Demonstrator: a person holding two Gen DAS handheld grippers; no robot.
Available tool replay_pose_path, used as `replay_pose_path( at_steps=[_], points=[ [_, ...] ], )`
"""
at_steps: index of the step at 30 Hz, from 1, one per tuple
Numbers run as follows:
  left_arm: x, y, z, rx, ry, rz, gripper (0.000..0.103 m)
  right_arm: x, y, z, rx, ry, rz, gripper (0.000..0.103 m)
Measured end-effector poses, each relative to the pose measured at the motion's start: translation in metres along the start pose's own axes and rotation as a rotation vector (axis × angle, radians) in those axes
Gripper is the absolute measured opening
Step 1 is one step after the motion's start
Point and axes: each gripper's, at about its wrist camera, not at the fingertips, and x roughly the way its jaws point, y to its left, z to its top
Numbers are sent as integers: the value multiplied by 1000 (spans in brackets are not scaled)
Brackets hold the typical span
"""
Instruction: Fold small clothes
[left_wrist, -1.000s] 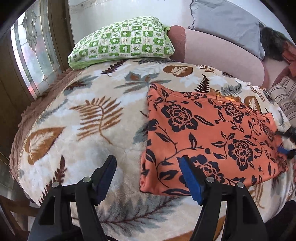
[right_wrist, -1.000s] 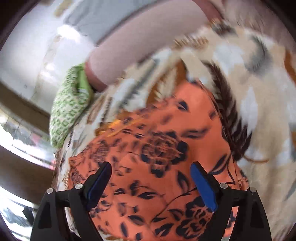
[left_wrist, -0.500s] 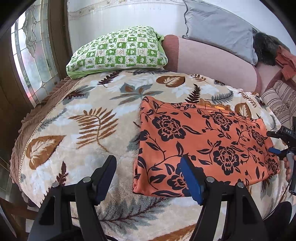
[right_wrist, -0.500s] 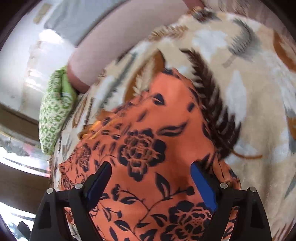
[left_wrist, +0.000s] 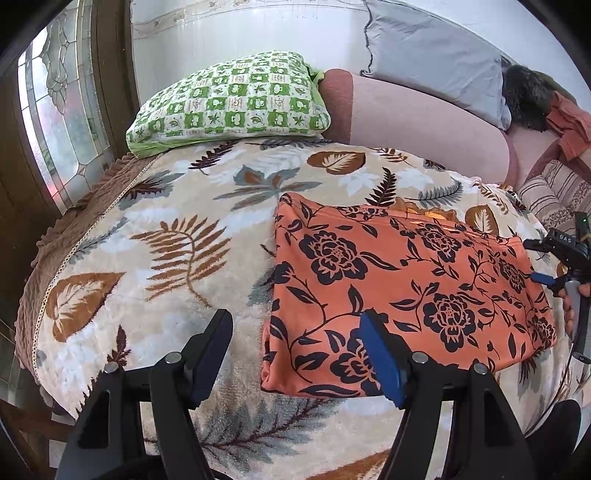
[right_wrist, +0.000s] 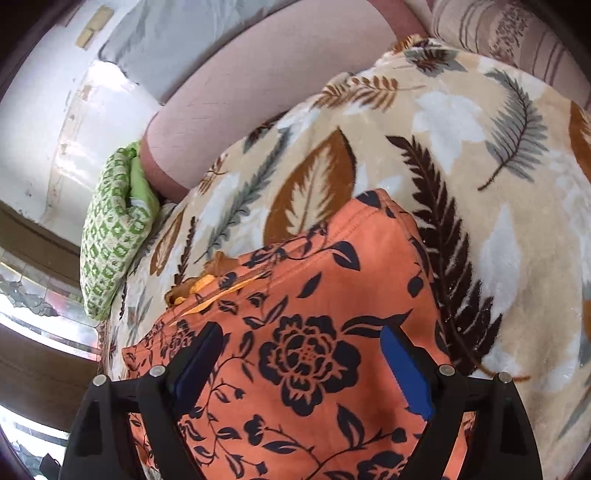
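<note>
Both fingers (left_wrist: 380, 354) wide apart, empty

Orange floral garment (right_wrist: 314, 369): lower part cut off by frame bottom in right wrist view. Right gripper (left_wrist: 565, 266): mostly cropped at left wrist view's edge. Striped cushion (left_wrist: 554, 195) partly cropped.

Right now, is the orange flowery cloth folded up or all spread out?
Folded. The orange cloth lies as a neat rectangle on the leafy blanket, with stacked layers showing along its near edge.
</note>
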Motion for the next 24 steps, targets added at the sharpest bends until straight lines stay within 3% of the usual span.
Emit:
replay_pose_path(
  at_steps=[7, 11, 12, 14, 16, 21, 24],
  points=[
    [0, -2, 1, 10, -2, -6, 72, 12, -9, 3, 22, 26, -29, 89],
    [1, 2, 2, -5, 0, -7, 72, 1, 4, 8, -19, -17, 17, 89],
    [2, 3, 2, -10, 1, -9, 72, 5, 2, 9, -20, -11, -7, 89],
    [4, 2, 2, -9, 8, -12, 72, 21, -13, 12, 26, 41, -39, 89],
    [3, 1, 1, -1, 2, -13, 72, 21, -19, 12, 60, 34, -18, 89],
    [4, -2, 0, -4, 7, -16, 72, 5, -3, 12, -31, -7, 3, 89],
    [-1, -7, 0, 8, 2, -30, 72, 24, -25, 15, 49, 47, -27, 89]
  ],
)
